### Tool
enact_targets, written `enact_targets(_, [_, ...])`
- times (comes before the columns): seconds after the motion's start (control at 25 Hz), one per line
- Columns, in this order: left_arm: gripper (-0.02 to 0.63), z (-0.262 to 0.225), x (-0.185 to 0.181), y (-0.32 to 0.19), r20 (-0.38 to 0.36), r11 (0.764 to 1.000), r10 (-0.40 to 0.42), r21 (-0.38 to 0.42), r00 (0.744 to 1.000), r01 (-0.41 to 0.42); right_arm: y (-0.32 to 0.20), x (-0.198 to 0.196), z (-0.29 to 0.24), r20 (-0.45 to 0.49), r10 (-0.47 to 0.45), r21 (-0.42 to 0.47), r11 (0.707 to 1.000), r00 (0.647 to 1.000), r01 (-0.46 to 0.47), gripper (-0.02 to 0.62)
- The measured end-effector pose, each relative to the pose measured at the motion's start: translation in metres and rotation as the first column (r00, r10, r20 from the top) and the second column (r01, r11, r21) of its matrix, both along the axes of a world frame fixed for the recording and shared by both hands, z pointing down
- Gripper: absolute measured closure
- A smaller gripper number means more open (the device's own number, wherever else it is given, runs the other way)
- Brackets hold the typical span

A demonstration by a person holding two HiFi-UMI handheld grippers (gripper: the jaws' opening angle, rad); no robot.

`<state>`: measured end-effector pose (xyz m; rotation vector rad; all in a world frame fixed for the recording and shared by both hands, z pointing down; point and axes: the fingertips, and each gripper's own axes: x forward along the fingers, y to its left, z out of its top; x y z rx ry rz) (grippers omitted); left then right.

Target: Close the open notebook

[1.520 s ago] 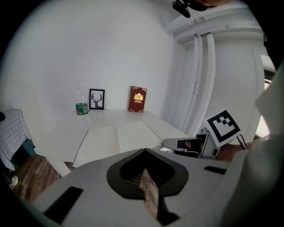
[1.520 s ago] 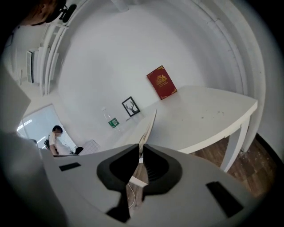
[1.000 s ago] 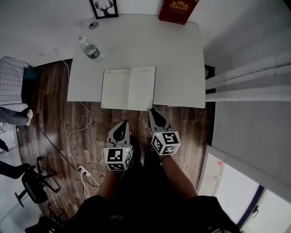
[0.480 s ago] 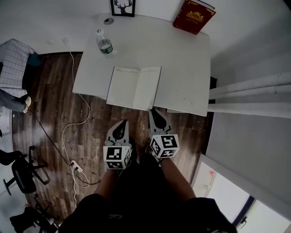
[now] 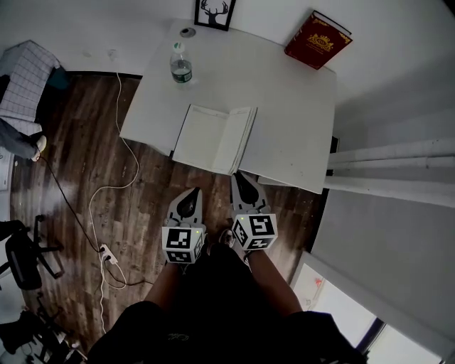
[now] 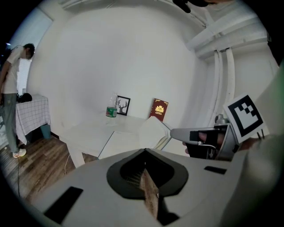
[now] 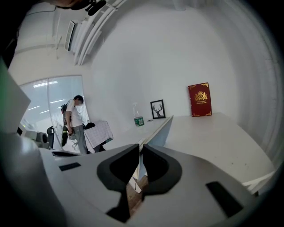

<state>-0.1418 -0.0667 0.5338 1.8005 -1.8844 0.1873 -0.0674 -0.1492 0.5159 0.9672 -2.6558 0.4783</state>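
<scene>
The open notebook [image 5: 202, 136] lies at the near edge of the white table [image 5: 291, 114]. Its right half [image 6: 153, 131] is raised off the table and stands on edge in the right gripper view as a thin sheet [image 7: 158, 128]. My right gripper [image 5: 237, 175] is at the notebook's near right corner, jaws shut on that raised half [image 7: 140, 146]. The left gripper [image 5: 191, 192] hangs just short of the table edge, below the left page, with its jaws shut [image 6: 144, 151] and nothing in them.
At the back of the table stand a water bottle [image 5: 180, 65], a framed deer picture [image 5: 215, 13] and a red book [image 5: 318, 40]. A white cable [image 5: 106, 192] and power strip [image 5: 108, 254] lie on the wood floor at left. A person [image 7: 75, 120] stands far off.
The right half of the notebook looks narrower and steeper, lifted by the right gripper. The left gripper has hardly shifted. The head view has swung, so the table sits further right.
</scene>
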Motion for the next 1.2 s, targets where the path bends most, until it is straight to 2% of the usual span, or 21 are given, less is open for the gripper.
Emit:
enact_targets(0.64, [0.603, 0.006, -0.032, 0.001, -0.032, 0.996, -0.086, 0.002, 0.996, 0.086, 0.007, -0.05, -0.013, -0.024, -0.137, 0.056, 0.989, 0.99, 0.138, 0.551])
enact_targets(1.2, [0.603, 0.013, -0.068, 0.005, -0.048, 0.977, -0.21, 0.011, 0.976, 0.211, 0.016, -0.099, -0.005, -0.069, -0.287, 0.063, 0.955, 0.956, 0.291, 0.552])
